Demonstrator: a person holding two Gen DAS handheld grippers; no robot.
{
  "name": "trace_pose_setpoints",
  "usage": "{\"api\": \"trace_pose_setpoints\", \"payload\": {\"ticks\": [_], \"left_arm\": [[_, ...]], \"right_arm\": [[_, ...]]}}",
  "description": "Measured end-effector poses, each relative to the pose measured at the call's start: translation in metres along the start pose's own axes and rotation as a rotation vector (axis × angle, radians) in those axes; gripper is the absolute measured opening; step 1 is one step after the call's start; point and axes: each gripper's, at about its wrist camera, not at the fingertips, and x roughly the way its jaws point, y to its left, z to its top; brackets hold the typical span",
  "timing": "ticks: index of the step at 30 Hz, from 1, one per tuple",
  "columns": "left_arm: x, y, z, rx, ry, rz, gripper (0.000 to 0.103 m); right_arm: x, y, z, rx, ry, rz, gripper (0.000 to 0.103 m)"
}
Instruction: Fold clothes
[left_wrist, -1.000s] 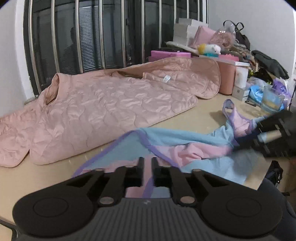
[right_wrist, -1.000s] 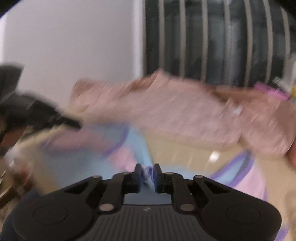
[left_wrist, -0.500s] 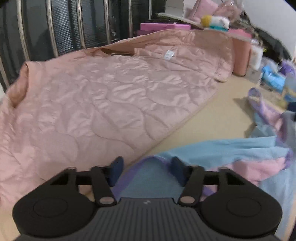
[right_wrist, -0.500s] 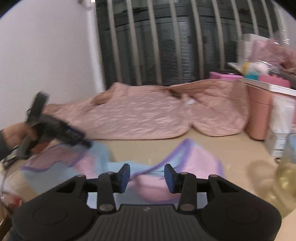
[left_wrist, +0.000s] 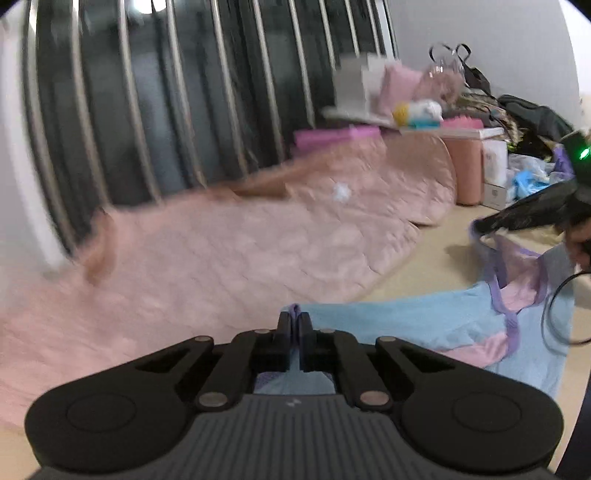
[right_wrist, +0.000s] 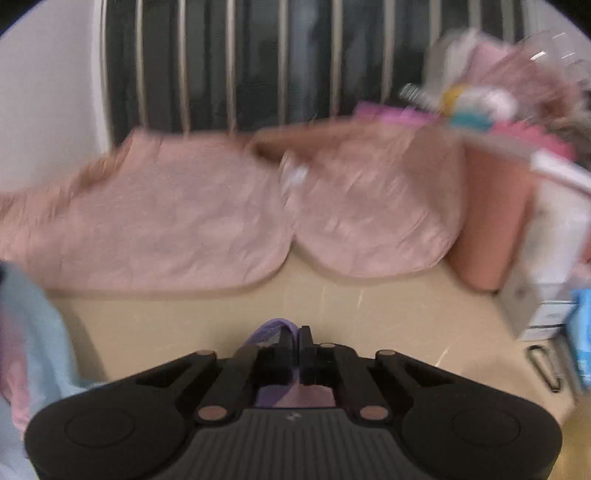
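A light blue and pink garment (left_wrist: 406, 325) with purple trim lies stretched over the beige table (right_wrist: 369, 306). My left gripper (left_wrist: 294, 321) is closing tight on its purple-edged corner, and cloth shows between the pads. In the left wrist view my right gripper (left_wrist: 480, 224) lifts the garment's far purple strap at the right, held by a hand. In its own view the right gripper (right_wrist: 296, 334) is closing on the purple hem (right_wrist: 271, 330), with the blue cloth (right_wrist: 40, 332) trailing off to the left. Both views are blurred.
A pink quilted coat (left_wrist: 221, 251) (right_wrist: 166, 221) is spread along the back of the table below a barred window (left_wrist: 184, 92). At the right stand a salmon bin (right_wrist: 491, 221), white boxes (right_wrist: 554, 236) and piled clutter (left_wrist: 417, 107). A carabiner (right_wrist: 543, 365) lies near the right edge.
Both grippers opened half a second ago and have since shut on the garment's purple edges. The right gripper has swung right and the garment is now stretched between the two.
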Motion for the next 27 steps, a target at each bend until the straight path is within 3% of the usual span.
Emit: {"api": "trace_pose_setpoints", "payload": {"ticks": [2, 6, 9, 12, 13, 14, 15, 17, 18, 20, 23, 24, 27], "left_arm": [[-0.032, -0.012, -0.007, 0.027, -0.031, 0.078, 0.003], [-0.083, -0.04, -0.036, -0.009, -0.06, 0.099, 0.005], [-0.096, -0.057, -0.063, -0.02, -0.024, 0.091, 0.006], [-0.091, -0.058, -0.079, -0.068, 0.065, 0.088, 0.01], [-0.092, -0.056, -0.081, -0.087, 0.081, 0.089, 0.012], [-0.095, -0.051, -0.079, -0.12, 0.082, 0.077, 0.021], [-0.098, -0.047, -0.078, -0.154, 0.083, 0.064, 0.038], [-0.105, -0.032, -0.07, -0.241, 0.06, 0.01, 0.054], [-0.104, -0.022, -0.067, -0.265, 0.064, 0.013, 0.055], [-0.102, -0.003, -0.062, -0.313, 0.073, 0.021, 0.055], [-0.072, 0.035, -0.062, -0.458, 0.203, 0.059, 0.054], [-0.062, 0.047, -0.062, -0.514, 0.248, 0.071, 0.052], [-0.045, 0.072, -0.067, -0.652, 0.269, 0.05, 0.048]], "right_arm": [[-0.033, -0.005, -0.01, 0.049, -0.129, 0.008, 0.002], [-0.091, -0.011, -0.044, 0.11, -0.292, -0.006, 0.002], [-0.111, -0.021, -0.082, 0.177, -0.285, -0.002, 0.002], [-0.116, -0.03, -0.115, 0.207, -0.226, -0.063, 0.006], [-0.117, -0.033, -0.121, 0.224, -0.203, -0.071, 0.01], [-0.118, -0.035, -0.126, 0.241, -0.18, -0.078, 0.012], [-0.121, -0.033, -0.127, 0.235, -0.189, -0.072, 0.016], [-0.133, -0.024, -0.123, 0.186, -0.247, -0.074, 0.026], [-0.139, -0.02, -0.12, 0.172, -0.277, -0.064, 0.033], [-0.149, -0.012, -0.111, 0.148, -0.316, -0.024, 0.034], [-0.144, 0.001, -0.092, 0.101, -0.303, 0.047, 0.034], [-0.14, 0.006, -0.087, 0.08, -0.297, 0.051, 0.034], [-0.13, 0.011, -0.073, 0.056, -0.286, 0.023, 0.035]]}}
